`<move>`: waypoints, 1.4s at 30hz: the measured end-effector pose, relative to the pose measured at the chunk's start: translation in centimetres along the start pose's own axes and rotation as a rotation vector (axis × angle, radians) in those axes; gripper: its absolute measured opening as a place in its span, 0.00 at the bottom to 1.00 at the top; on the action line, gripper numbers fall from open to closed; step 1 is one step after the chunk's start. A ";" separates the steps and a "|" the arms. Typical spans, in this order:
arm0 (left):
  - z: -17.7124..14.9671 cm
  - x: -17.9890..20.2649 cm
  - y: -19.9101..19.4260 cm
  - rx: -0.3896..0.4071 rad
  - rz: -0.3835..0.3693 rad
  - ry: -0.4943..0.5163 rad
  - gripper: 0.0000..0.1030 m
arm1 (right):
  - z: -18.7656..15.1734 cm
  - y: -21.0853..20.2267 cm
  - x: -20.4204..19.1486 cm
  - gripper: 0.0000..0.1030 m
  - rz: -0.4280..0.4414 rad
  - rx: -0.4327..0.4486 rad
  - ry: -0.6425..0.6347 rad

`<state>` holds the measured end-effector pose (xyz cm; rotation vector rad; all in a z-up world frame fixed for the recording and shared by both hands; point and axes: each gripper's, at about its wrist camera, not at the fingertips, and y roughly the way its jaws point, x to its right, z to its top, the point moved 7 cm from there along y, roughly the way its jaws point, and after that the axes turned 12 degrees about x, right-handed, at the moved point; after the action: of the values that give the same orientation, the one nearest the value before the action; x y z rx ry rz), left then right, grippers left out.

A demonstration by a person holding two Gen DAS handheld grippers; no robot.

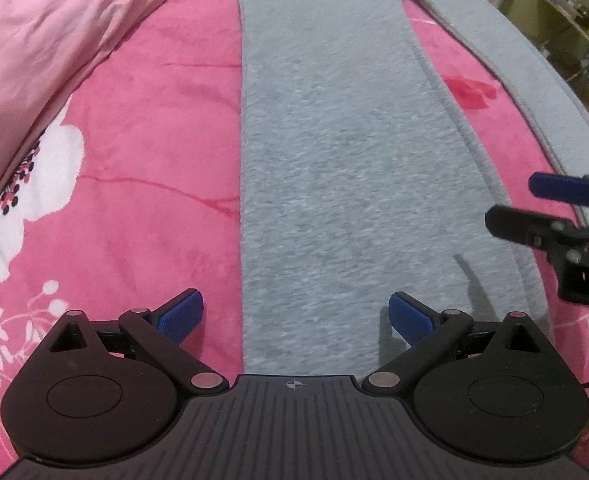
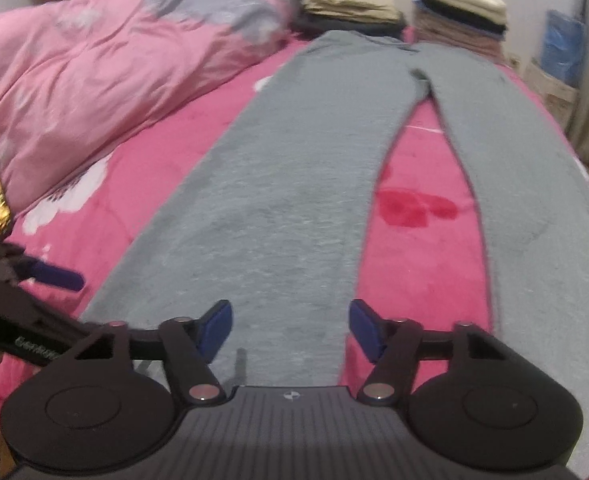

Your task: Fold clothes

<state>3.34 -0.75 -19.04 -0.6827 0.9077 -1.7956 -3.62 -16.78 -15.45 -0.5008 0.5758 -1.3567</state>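
The grey trousers (image 2: 294,200) lie flat on the bed's pink blanket (image 1: 142,128), waistband far off at twelve o'clock near two stacks of folded clothes (image 2: 458,4), legs running back toward six o'clock and splaying apart; a pink duvet (image 2: 106,64) is bunched at ten o'clock; the long axis of each leg runs twelve to six, straight along the line both grippers point; the left gripper (image 1: 296,316) hovers over the hem end of the left-hand leg, jaws released and spread wide with nothing between them, cloth directly beneath; the right gripper (image 2: 290,328) hangs over the same leg's inner edge, jaws parted less widely and empty, its right pad over the pink gap between the legs; the other leg lies off at two o'clock from it, nearer the right hand than the left; judging by this, the next move is probably to grasp one leg and carry it sideways over the other, so the fold line follows that twelve-to-six axis
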 end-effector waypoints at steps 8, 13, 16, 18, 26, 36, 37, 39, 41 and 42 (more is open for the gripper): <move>-0.5 -0.2 0.3 -0.022 0.033 0.001 0.97 | -1.5 0.8 -1.8 0.33 0.083 -0.057 -0.040; -0.7 -0.2 0.5 -0.026 0.045 0.009 0.97 | -2.6 1.4 -1.2 0.28 0.065 -0.091 -0.035; -0.7 -0.2 0.7 -0.027 0.051 0.012 0.98 | -2.7 1.4 0.3 0.23 0.026 -0.091 0.014; -0.7 -0.3 0.8 -0.027 0.055 0.012 0.98 | -2.5 1.2 1.0 0.22 0.013 -0.081 0.044; -0.6 -0.1 1.0 -0.026 0.065 0.016 1.00 | -2.2 0.8 -0.4 0.22 0.106 -0.058 0.035; -0.9 -0.4 1.1 -0.023 0.068 0.023 1.00 | -3.9 1.6 0.4 0.19 0.097 -0.124 0.073; -0.9 -0.4 1.0 -0.022 0.068 0.024 1.00 | -3.8 1.6 0.5 0.19 0.095 -0.124 0.074; -1.0 -0.3 0.9 -0.021 0.069 0.026 1.00 | -3.8 1.6 0.6 0.19 0.091 -0.125 0.074; -1.0 -0.4 0.9 -0.021 0.068 0.026 1.00 | -3.9 1.7 0.5 0.19 0.088 -0.125 0.068; -1.0 -0.4 0.9 -0.021 0.068 0.026 1.00 | -3.9 1.7 0.5 0.19 0.087 -0.125 0.064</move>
<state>3.14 -0.33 -20.36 -0.6360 0.9571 -1.7404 -4.85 -17.02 -19.59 -0.5291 0.7308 -1.2629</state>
